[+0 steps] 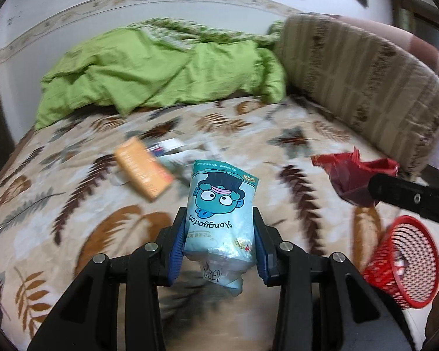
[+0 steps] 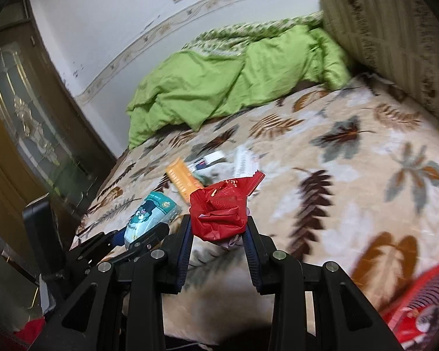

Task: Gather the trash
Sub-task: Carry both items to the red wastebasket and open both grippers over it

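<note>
An orange flat carton point(image 1: 143, 172) and scattered wrappers point(image 2: 243, 161) lie on the leaf-patterned bed point(image 1: 248, 134); a red mesh basket point(image 1: 404, 260) sits right. Left gripper point(image 1: 219, 231) fingers clamp a pale-blue cartoon packet point(image 1: 222, 213); right gripper point(image 2: 218, 234) fingers clamp a crumpled red wrapper point(image 2: 219, 210).

A pale blue tissue pack point(image 1: 221, 219), clamped between the fingers of the left gripper point(image 1: 219, 228), carries the one clearly legible word in the room: "Hangyodon", in script lettering that reads upside down in the left wrist view, beneath a cartoon fish-faced character in a dark hat. Small print along the pack's top edge and lower part is too fine to make out. White marks on the crumpled red wrapper point(image 2: 219, 213) and print on the orange box point(image 1: 143, 171) lying on the bed are blurred beyond reading.
</note>
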`<action>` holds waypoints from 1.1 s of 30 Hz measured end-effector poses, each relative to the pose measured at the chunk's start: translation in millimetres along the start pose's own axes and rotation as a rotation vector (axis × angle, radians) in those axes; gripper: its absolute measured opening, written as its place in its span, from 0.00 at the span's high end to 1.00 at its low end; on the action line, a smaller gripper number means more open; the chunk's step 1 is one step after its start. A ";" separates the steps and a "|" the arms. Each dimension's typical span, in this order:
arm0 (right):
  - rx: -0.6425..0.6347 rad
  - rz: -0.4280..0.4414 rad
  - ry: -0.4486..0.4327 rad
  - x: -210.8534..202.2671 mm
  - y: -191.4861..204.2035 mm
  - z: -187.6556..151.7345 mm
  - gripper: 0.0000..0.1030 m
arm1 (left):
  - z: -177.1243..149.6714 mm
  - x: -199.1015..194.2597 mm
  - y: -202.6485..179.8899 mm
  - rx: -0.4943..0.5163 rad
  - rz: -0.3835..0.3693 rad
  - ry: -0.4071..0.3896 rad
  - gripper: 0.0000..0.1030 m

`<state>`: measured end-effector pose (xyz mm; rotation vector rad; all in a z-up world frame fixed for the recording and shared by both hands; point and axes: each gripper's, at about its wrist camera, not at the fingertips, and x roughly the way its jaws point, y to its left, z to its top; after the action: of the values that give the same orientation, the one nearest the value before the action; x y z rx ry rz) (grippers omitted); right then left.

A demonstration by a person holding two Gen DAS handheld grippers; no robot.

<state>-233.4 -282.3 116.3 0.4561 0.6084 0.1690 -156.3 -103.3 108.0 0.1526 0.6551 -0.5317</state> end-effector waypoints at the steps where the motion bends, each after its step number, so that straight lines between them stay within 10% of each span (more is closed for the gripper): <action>1: 0.007 -0.010 -0.005 -7.0 -3.0 -0.8 0.65 | 1.8 -1.4 -8.9 0.016 -0.013 -0.004 0.62; 15: 0.170 -0.233 -0.088 -132.1 -81.0 -23.1 0.65 | 18.0 -16.4 -153.1 0.253 -0.334 -0.009 0.62; 28: 0.339 -0.389 -0.078 -188.1 -133.9 -69.0 0.63 | -0.2 1.3 -235.9 0.357 -0.596 0.187 0.60; 33: 0.383 -0.443 -0.056 -189.6 -148.7 -78.3 0.54 | -9.9 13.1 -246.8 0.352 -0.629 0.259 0.42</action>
<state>-429.9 -439.9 88.1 0.6797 0.6740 -0.3881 -280.3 -317.2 99.3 0.3542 0.8606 -1.2496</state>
